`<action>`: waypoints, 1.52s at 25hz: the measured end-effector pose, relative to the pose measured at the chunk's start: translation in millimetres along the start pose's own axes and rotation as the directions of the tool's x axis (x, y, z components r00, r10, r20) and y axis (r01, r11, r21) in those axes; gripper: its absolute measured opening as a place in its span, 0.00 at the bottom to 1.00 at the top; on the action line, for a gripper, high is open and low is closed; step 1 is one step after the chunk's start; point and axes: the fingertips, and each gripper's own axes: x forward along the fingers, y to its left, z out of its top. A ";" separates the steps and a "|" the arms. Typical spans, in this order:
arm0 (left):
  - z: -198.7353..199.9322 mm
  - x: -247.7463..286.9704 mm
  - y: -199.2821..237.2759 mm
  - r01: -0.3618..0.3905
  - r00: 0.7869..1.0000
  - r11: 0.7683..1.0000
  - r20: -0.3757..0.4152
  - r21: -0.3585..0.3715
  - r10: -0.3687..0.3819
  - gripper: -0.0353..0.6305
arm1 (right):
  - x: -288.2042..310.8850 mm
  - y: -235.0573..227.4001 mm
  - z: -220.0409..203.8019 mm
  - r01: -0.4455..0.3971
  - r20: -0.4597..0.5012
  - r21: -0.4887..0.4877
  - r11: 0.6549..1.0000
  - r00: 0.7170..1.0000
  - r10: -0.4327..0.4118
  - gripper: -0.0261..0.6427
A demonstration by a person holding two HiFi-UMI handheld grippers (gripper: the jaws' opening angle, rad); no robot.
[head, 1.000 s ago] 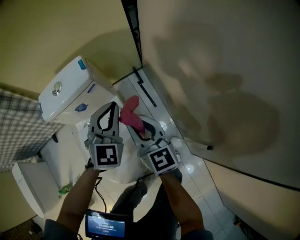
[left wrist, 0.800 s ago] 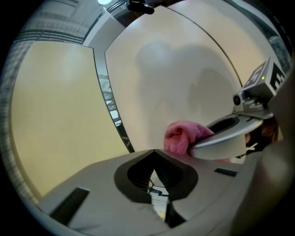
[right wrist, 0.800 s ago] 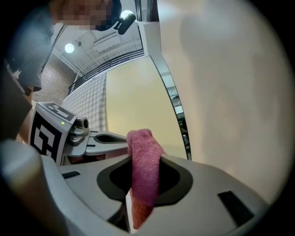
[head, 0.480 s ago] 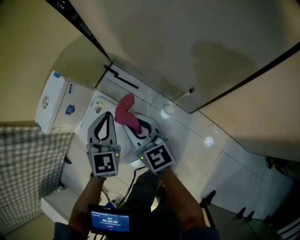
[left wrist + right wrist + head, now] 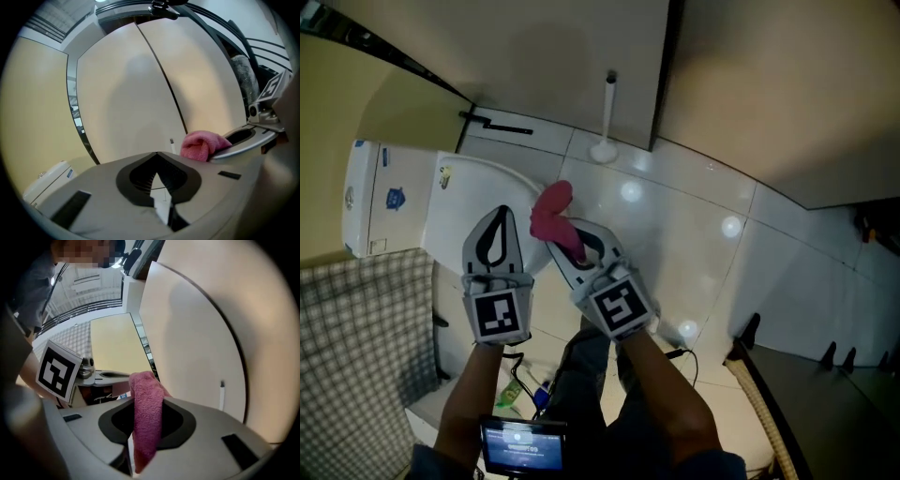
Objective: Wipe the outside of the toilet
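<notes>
One pink cloth [image 5: 553, 211] in right tongs [image 5: 568, 249], left tongs [image 5: 499, 215] seemingly closed

Small bathroom or toilet cubicle, domestic or public could not be told. A white toilet [image 5: 483, 202] sat against a yellowish wall [image 5: 384, 84], with a boxy white cistern [image 5: 380, 202] behind the bowl carrying blue stickers. The floor [image 5: 703, 244] was glossy white tile with dark grout lines and lamp glare spots on it. A white stick on a round base [image 5: 606, 122], brush-like, stood on the floor at the foot of pale flat panels [image 5: 581, 47]. The panels met at a dark vertical seam, like a stall partition or door. Tight space, walls close around the toilet
</notes>
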 end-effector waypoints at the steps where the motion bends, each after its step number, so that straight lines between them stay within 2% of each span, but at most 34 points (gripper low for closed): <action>1: -7.4 -3.1 -7.9 0.008 1.000 1.000 0.002 0.008 -0.008 0.07 | -8.6 -0.3 -14.4 0.011 -0.001 0.013 1.000 1.000 -0.011 0.17; 5: -42.8 -6.3 -36.3 0.042 0.999 0.998 0.013 0.053 -0.043 0.07 | -28.8 -15.4 -77.9 0.074 0.013 0.093 0.993 0.997 -0.075 0.17; 8: -76.7 3.7 -56.2 0.084 0.996 0.987 0.018 0.134 -0.088 0.07 | -20.2 -36.9 -130.0 0.116 0.040 0.132 0.984 0.992 -0.122 0.17; 11: -98.5 19.0 -70.4 0.139 0.985 0.956 0.062 0.257 -0.160 0.07 | 8.1 -60.7 -178.5 0.164 0.122 0.119 0.979 0.976 -0.178 0.17; 13: -109.9 26.3 -80.7 0.157 0.973 0.931 0.108 0.329 -0.202 0.07 | 27.2 -74.1 -211.4 0.183 0.153 0.154 0.971 0.966 -0.207 0.17; 16: -121.8 33.2 -97.8 0.156 0.954 0.899 0.173 0.408 -0.244 0.07 | 52.4 -87.3 -256.0 0.187 0.161 0.201 0.962 0.962 -0.221 0.17; 19: -127.3 36.0 -108.9 0.157 0.937 0.869 0.208 0.469 -0.282 0.07 | 69.0 -76.4 -287.5 0.173 0.178 0.246 0.954 0.959 -0.219 0.17; 25: -131.1 26.5 -123.3 0.153 0.921 0.872 0.252 0.465 -0.296 0.07 | 66.1 -27.9 -337.8 0.144 0.182 0.351 0.925 0.959 -0.218 0.17; 27: -133.8 16.8 -132.1 0.164 0.914 0.866 0.257 0.472 -0.313 0.07 | 59.2 -5.7 -350.0 0.131 0.178 0.379 0.916 0.961 -0.212 0.17; 32: -145.9 -8.3 -162.9 0.215 0.900 0.867 0.253 0.449 -0.355 0.07 | 38.7 44.8 -377.3 0.097 0.138 0.397 0.913 0.977 -0.164 0.17; 35: -158.9 -20.7 -181.1 0.260 0.892 0.870 0.240 0.420 -0.382 0.07 | 27.4 49.7 -385.1 0.108 0.121 0.397 0.911 0.978 -0.169 0.17; 38: -179.7 -29.2 -194.9 0.309 0.889 0.879 0.217 0.363 -0.402 0.07 | 19.5 31.9 -390.6 0.142 0.113 0.379 0.915 0.974 -0.197 0.17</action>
